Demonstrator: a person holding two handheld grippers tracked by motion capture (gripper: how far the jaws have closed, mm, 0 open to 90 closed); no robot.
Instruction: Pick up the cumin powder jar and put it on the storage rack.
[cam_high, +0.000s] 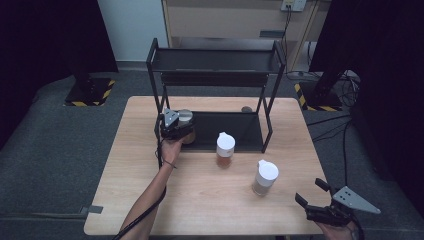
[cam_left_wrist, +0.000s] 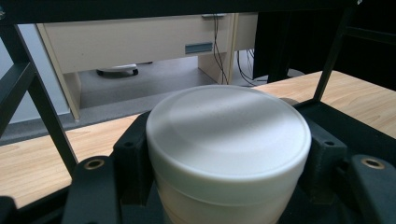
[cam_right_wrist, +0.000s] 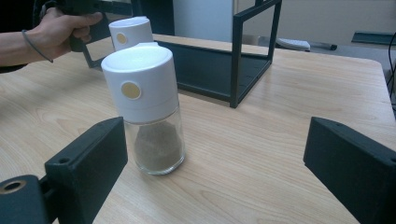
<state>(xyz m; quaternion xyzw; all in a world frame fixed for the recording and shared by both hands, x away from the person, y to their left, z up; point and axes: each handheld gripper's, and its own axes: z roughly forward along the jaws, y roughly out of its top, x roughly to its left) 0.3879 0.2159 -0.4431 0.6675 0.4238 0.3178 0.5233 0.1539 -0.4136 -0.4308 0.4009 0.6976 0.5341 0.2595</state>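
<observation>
My left gripper (cam_high: 176, 126) is at the left end of the black rack's lower shelf (cam_high: 240, 131), shut on a white-lidded jar (cam_high: 185, 118). In the left gripper view the jar's round lid (cam_left_wrist: 229, 135) sits tight between both jaws. Two glass spice jars with white caps stand on the wooden table: one (cam_high: 225, 149) just in front of the rack, the other (cam_high: 265, 177) nearer the front right. My right gripper (cam_high: 311, 191) is open by the table's front right corner. The nearer jar (cam_right_wrist: 144, 107) stands a little ahead of its left jaw, untouched.
The two-tier black rack (cam_high: 215, 62) stands at the back middle of the table (cam_high: 200, 200), with its top shelf bare. Its frame post (cam_right_wrist: 238, 56) rises behind the nearer jar. A beige cabinet (cam_high: 225, 20) and dark stands are on the floor beyond.
</observation>
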